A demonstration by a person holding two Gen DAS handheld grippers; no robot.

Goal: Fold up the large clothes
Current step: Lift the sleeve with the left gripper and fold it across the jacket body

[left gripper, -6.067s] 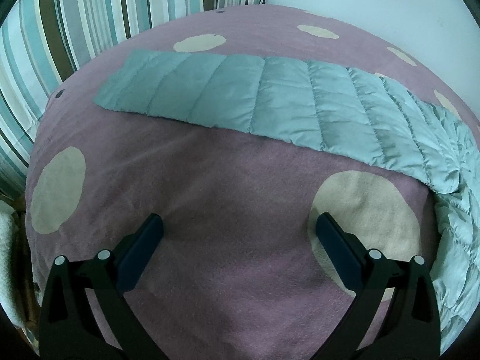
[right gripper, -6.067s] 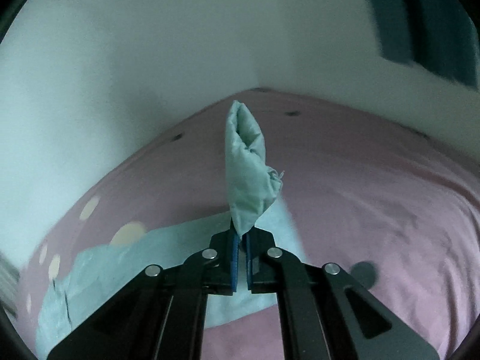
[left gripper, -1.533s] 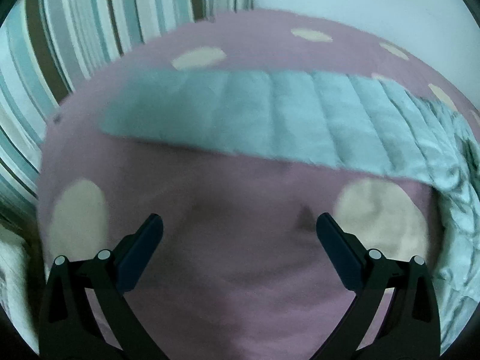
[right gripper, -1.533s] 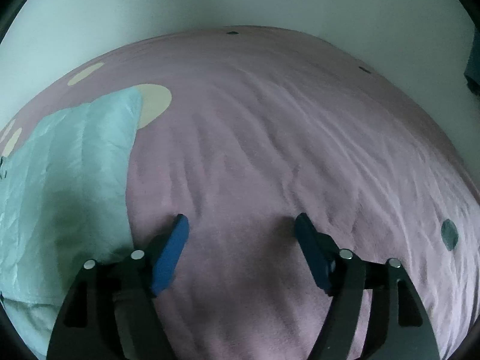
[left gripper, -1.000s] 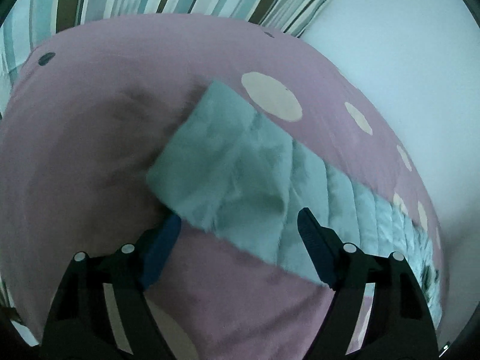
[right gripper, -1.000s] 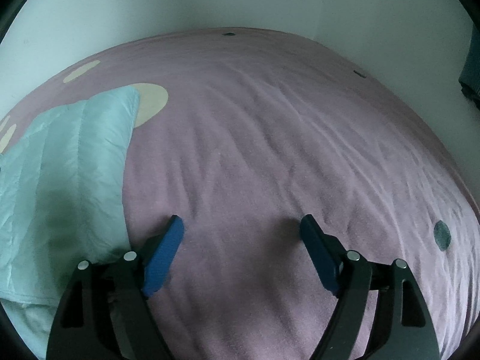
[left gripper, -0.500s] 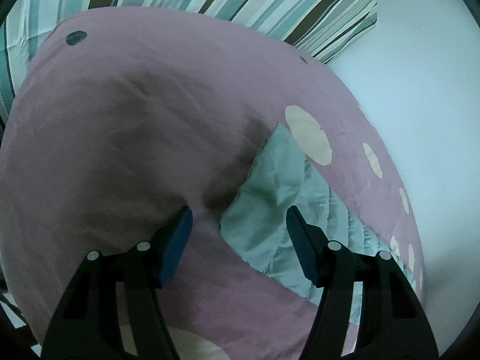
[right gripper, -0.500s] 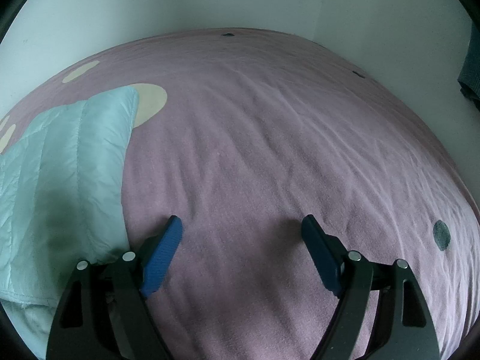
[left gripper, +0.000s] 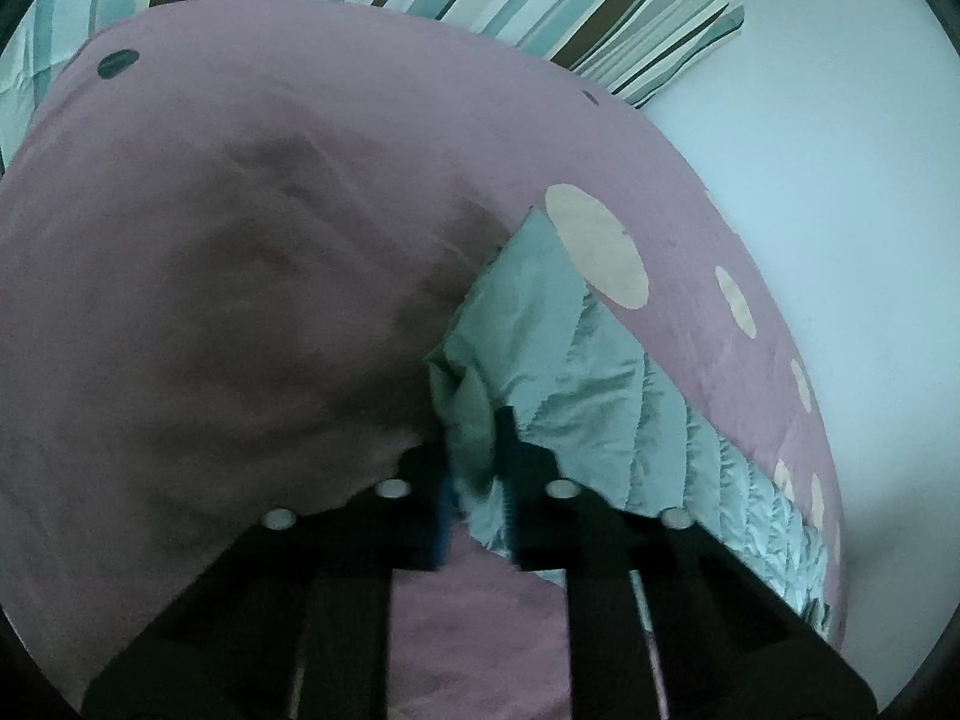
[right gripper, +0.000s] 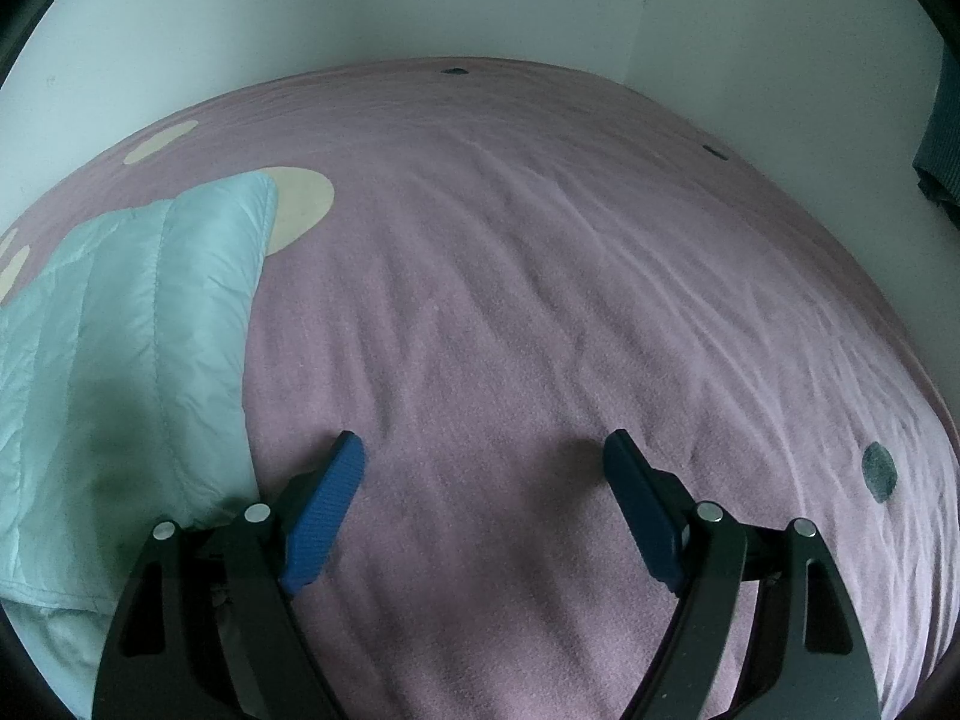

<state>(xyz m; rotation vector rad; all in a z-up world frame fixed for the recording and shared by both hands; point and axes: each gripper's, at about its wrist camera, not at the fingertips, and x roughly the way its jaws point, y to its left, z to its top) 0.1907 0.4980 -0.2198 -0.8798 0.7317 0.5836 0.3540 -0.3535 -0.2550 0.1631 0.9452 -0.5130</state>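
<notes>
**Dim, cool light and heavy fisheye warp**

Both views are dull and bluish, with dark vignetted corners. Soft shadows pool on the pink bedcover (left gripper: 198, 324). The left gripper (left gripper: 474, 483) looks smeared, probably motion blur. The right wrist view stays sharper, edges strongly curved.

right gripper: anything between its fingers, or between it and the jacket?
Right wrist view: only bare pink blanket lies between the open right gripper's fingers. The quilted jacket lies just beside its left finger; nothing sits between.
</notes>
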